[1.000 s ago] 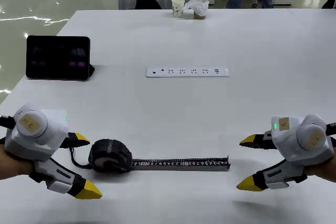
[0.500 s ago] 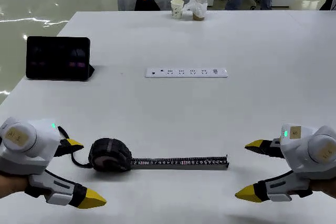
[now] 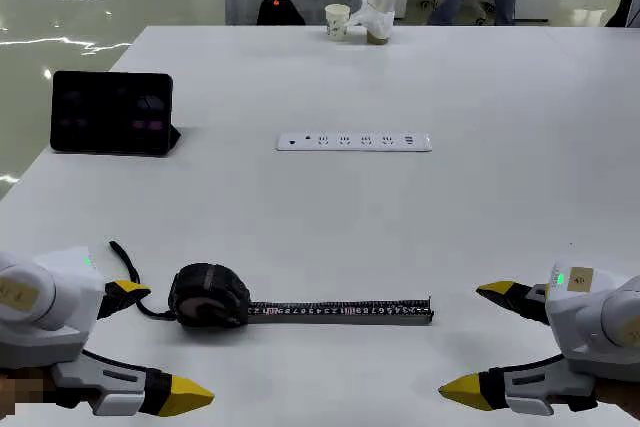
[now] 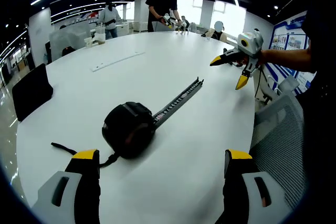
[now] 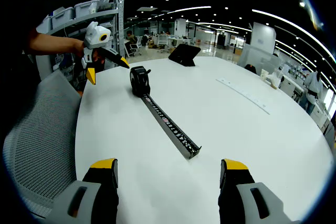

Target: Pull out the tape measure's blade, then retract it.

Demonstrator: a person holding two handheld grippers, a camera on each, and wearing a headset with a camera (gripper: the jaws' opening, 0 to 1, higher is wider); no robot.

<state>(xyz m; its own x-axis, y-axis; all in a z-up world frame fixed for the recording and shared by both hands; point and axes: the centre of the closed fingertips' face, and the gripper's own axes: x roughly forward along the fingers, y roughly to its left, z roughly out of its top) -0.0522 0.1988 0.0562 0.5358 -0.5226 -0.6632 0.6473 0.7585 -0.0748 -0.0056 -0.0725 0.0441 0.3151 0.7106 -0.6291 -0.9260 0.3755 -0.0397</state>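
Left hand-held gripper (image 3: 170, 342) gapes beside tape measure (image 3: 210, 295).

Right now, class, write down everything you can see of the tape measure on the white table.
The tape measure has a rounded black case standing upright on the white table. Its dark blade, printed with pale numbers, lies flat, pulled out straight, ending in a small hook. A black strap trails from the case's other side. The left gripper and right gripper flank it, open, not touching it.

Left gripper (image 3: 170, 342) and right gripper (image 3: 466, 338) — farther out from tape measure (image 3: 210, 295)
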